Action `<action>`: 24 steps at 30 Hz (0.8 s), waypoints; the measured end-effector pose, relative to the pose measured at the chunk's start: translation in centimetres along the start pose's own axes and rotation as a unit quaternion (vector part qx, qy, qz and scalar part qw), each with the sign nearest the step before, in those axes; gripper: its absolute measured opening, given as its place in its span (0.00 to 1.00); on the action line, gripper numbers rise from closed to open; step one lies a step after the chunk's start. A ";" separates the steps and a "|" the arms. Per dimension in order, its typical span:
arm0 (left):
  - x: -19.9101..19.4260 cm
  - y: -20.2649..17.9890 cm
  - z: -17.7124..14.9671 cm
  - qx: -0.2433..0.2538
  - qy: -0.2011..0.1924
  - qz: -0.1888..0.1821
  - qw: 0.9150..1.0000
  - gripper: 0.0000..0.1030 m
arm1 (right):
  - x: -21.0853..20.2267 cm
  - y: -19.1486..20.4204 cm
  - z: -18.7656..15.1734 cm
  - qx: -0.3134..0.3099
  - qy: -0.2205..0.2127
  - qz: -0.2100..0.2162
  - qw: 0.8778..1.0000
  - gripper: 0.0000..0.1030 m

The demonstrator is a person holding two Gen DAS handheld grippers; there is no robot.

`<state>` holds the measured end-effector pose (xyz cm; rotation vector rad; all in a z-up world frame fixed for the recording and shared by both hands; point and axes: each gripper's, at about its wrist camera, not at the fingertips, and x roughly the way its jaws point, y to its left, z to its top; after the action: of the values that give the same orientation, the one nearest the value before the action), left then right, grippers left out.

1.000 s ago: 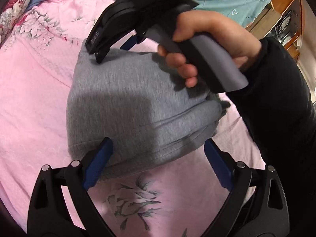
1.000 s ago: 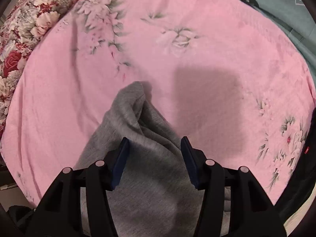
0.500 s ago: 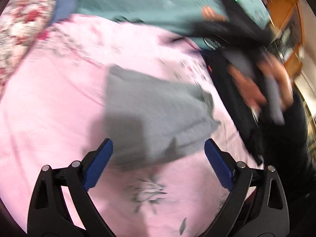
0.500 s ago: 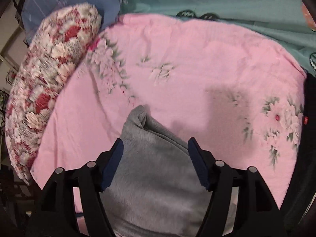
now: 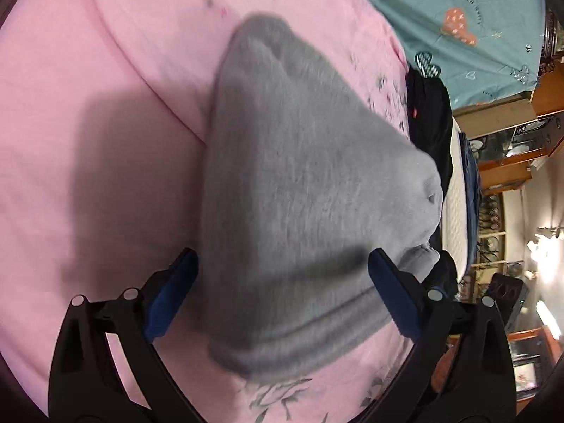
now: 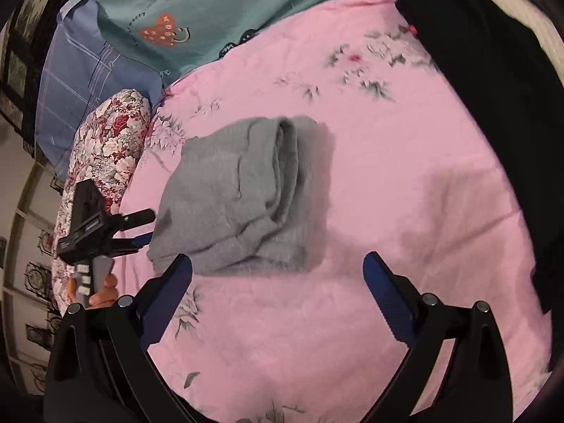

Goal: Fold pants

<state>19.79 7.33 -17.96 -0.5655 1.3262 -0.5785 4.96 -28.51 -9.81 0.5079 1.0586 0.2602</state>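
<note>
From my seat, the folded grey pants (image 6: 243,194) lie on the pink bedspread (image 6: 405,194), long axis running away from my left claw (image 5: 282,296), which straddles their near end, spread wide. My right claw (image 6: 278,296), also wide, hangs farther back, empty.

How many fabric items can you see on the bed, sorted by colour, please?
Grey: 1, folded pants
Black: 1, garment
Pink: 1, floral sheet
Teal: 1, printed cover
Red floral: 1, pillow
Blue: 1, checked pillow
Total: 6
</note>
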 end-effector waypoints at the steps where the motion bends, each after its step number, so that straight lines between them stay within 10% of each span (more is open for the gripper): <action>1: 0.3 -0.5 0.1 0.010 -0.004 -0.005 1.000 0.98 | 0.1 -0.3 -0.1 0.011 0.005 0.009 1.000 0.95; 21: 1.6 -1.8 1.1 0.036 -0.003 -0.033 0.999 0.98 | 12.2 -0.5 6.6 0.058 0.120 0.065 0.989 0.99; 24: 1.7 -3.1 0.6 0.055 -0.013 0.006 0.998 0.93 | 12.1 0.4 6.7 0.033 0.099 0.046 0.994 0.75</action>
<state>20.43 3.93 -17.02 -0.4728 1.2644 -0.6294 16.64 -24.68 -16.18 0.5999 1.2407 0.3632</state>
